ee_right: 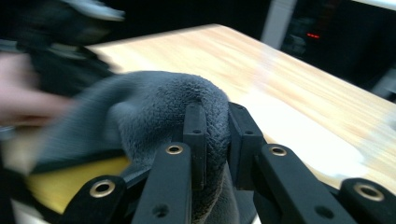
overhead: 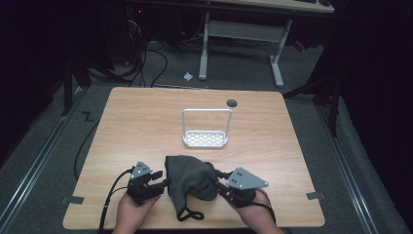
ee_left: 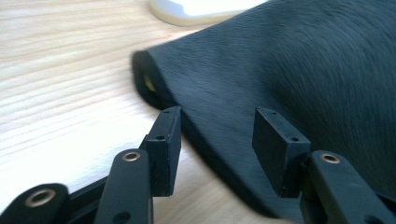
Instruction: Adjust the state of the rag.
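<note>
Grey cloth (overhead: pixel 191 179) on table (overhead: pixel 136 131), white rack (overhead: pixel 205 138) beyond

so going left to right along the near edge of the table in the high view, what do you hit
left claw → grey cloth → right claw

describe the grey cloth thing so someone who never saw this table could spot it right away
On the light wooden table, look at the near edge, between the person's two hand-held grippers. There lies a dark grey fleece cloth item, bunched and soft, with a black strap loop and a bit of yellow at its near end. The right gripper pinches a fold of it. Unlike the rigid white wire rack farther back, it is limp and fuzzy.
</note>
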